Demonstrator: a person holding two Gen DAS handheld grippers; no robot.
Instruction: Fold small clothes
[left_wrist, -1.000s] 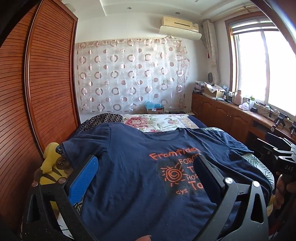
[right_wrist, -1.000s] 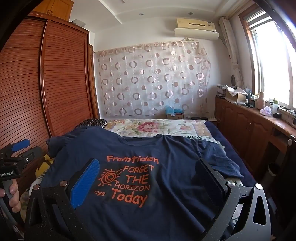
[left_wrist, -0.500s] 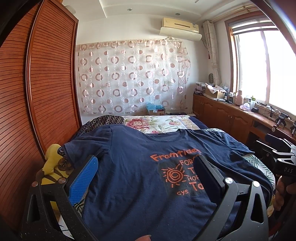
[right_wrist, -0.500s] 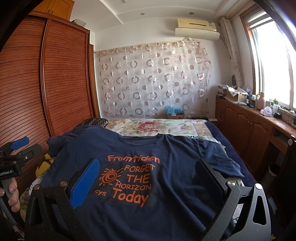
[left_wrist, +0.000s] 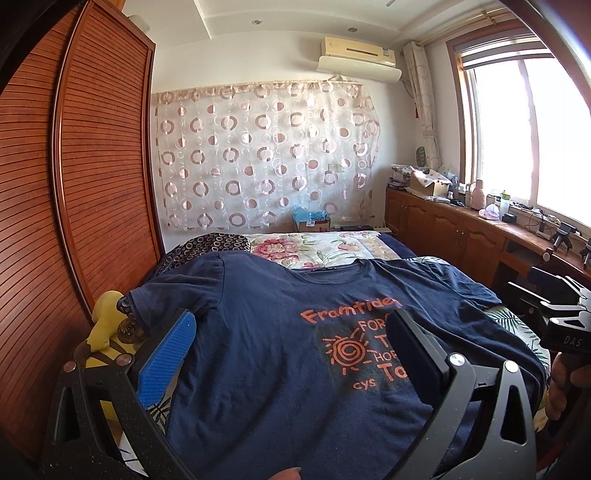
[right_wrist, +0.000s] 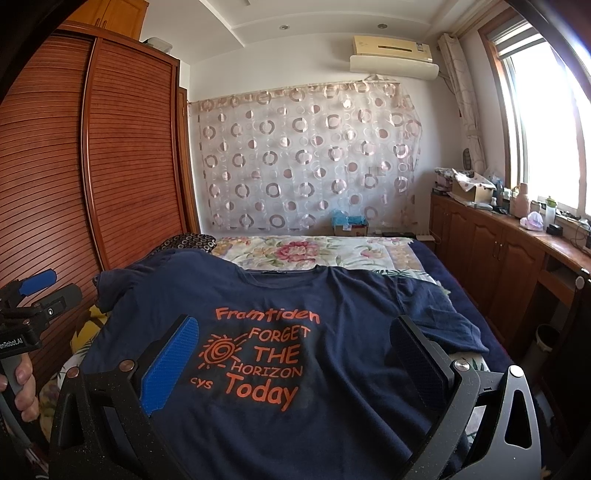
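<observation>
A navy T-shirt (left_wrist: 258, 332) with orange print lies spread flat, front up, on the bed; it also shows in the right wrist view (right_wrist: 332, 302). My left gripper (left_wrist: 291, 343) is open and empty, hovering over the shirt's lower left part. My right gripper (right_wrist: 295, 350) is open and empty, hovering over the print near the hem. Both sleeves lie out to the sides. The right gripper's body shows in the left wrist view (left_wrist: 565, 328), and the left gripper's body shows in the right wrist view (right_wrist: 33, 302).
A floral bedsheet (left_wrist: 317, 247) covers the far bed. A wooden wardrobe (left_wrist: 74, 184) stands along the left. A yellow plush toy (left_wrist: 105, 321) sits at the bed's left edge. A cluttered wooden cabinet (right_wrist: 498, 236) runs along the right under the window.
Both views have tilted slightly upward; the shirt sits a little lower in frame. Both grippers remain open and the shirt has not moved.
</observation>
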